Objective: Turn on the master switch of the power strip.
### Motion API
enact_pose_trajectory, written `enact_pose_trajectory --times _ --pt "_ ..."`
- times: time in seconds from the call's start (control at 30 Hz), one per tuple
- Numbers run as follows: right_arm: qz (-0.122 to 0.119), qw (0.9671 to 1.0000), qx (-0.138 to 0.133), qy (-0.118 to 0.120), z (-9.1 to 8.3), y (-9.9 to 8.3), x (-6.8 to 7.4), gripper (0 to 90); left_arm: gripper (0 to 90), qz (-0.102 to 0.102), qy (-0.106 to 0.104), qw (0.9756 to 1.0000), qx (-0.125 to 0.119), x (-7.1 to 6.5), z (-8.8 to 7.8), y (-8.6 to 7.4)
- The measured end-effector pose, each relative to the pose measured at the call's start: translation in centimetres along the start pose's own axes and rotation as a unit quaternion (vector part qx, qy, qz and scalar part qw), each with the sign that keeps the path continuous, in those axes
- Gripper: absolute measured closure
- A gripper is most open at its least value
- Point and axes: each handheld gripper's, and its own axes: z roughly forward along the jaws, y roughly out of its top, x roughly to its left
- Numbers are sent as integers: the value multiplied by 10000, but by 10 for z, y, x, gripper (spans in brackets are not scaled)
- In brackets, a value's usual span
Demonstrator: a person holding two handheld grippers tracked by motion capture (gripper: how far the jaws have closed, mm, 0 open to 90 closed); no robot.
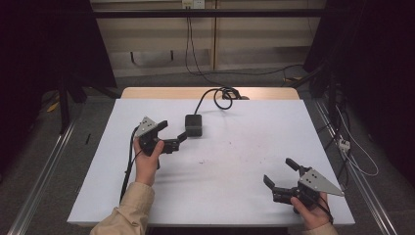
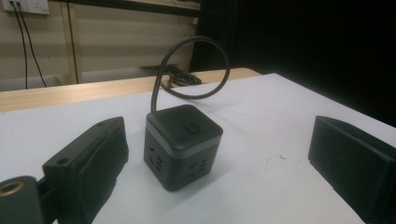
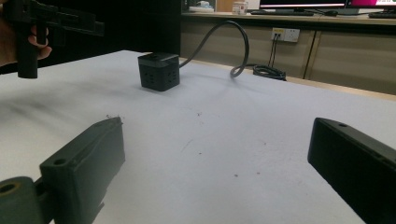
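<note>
Two tools work over the white surface [image 1: 235, 161], and both stand spread with nothing between their jaws. The left tool [image 1: 173, 134] is held near the surface's far left part, its jaws pointing at the dark cube-shaped power strip [image 1: 194, 125], which sits just beyond them, close but apart. In the left gripper view the power strip [image 2: 183, 144] stands between the two jaws without touching either; sockets show on its two near faces, but its far sides are hidden. Its black cable [image 1: 211, 95] loops back to a coil at the surface's far edge, where the end is hard to make out. The right tool [image 1: 280, 172] hovers near the right front corner, well apart from the power strip, with the hand below partly cut off by the frame.
</note>
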Motion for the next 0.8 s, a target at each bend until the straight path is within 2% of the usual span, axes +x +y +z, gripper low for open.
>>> enact_pose_trajectory --times 0.07,0.6,0.8 --pt "-3 10000 1 -5 0 0 0 34 44 -55 -25 10000 7 1 1 0" --pt "-6 10000 2 2 0 0 0 34 48 -48 102 9999 -9 5 9 3" --pt "-3 10000 2 2 0 0 -1 34 39 1 85 10000 21 5 13 5"
